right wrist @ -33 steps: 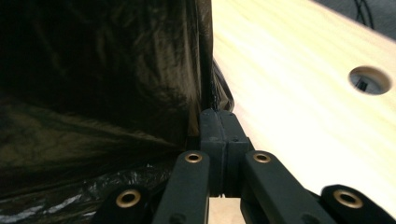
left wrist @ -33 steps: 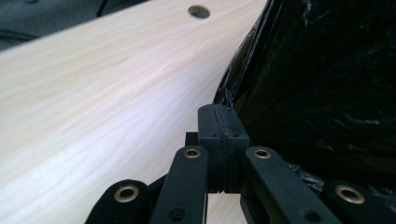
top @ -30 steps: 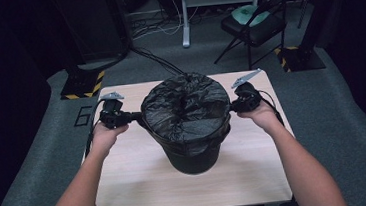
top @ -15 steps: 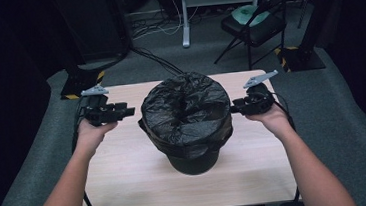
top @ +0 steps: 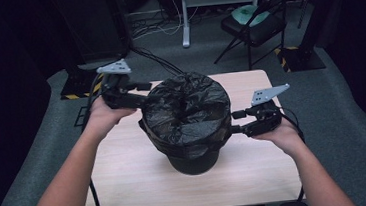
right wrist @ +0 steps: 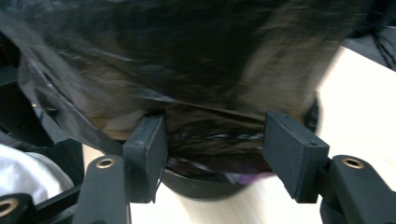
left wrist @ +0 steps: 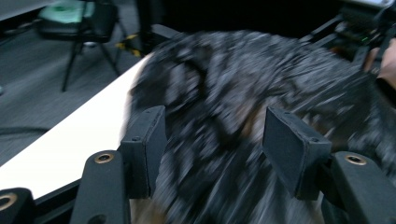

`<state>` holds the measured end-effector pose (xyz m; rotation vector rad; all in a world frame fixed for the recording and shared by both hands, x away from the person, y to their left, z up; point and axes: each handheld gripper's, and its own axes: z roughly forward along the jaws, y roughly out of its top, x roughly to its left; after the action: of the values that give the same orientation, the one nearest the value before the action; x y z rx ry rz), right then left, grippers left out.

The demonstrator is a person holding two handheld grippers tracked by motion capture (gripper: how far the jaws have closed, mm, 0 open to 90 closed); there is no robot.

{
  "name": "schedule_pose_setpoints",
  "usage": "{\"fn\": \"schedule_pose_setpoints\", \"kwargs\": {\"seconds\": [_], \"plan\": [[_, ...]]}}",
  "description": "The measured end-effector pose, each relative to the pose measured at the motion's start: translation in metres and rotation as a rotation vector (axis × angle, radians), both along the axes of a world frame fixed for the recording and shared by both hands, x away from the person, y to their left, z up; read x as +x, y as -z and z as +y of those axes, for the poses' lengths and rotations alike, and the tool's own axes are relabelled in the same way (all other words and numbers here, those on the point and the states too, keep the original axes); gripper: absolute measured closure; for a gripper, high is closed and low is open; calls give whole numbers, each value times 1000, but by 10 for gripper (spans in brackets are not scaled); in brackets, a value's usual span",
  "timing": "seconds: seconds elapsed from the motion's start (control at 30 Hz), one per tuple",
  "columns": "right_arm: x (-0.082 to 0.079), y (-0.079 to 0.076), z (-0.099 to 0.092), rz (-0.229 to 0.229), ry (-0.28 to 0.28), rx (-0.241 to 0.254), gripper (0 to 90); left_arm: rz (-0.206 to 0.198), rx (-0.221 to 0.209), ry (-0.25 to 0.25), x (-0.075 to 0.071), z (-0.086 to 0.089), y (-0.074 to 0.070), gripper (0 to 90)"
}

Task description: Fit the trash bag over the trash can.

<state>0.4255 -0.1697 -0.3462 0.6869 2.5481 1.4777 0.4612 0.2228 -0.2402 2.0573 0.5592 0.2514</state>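
bagged bin (top: 188,127) blocks table (top: 126,168) centre (bare wood at sides).

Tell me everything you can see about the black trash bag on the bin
The black trash bag is thin, shiny, crinkled plastic lining a dark round bin that stands upright near the middle of the pale wooden table. Its edge folds over the rim and hangs partway down the outside; the centre sags into a puckered hollow. The left gripper sits at its far-left edge and the right gripper at its right side, both with jaws open. Whether either touches the plastic is unclear.

Black bag (left wrist: 261,84) (blurred) between tool (left wrist: 215,140) jaws
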Motion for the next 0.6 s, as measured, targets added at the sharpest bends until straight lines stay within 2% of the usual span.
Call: {"fn": "schedule_pose_setpoints", "kwargs": {"seconds": [0.17,0.23,0.3,0.47,0.53,0.6], "plan": [[0,10,11,10,-34,13,378,-8,45,64,5,-44,-2,370],[1,12,12,13,-45,28,376,7,64,96,8,-60,0,359],[0,13,14,7,-54,40,402,18,107,135,12,-74,3,348],[-5,14,17,-21,-44,46,425,49,210,215,15,-99,16,325],[-5,15,19,-18,-38,54,452,63,245,223,18,-105,22,315],[-6,16,20,-25,-34,62,457,99,281,221,23,-110,30,318]]}}
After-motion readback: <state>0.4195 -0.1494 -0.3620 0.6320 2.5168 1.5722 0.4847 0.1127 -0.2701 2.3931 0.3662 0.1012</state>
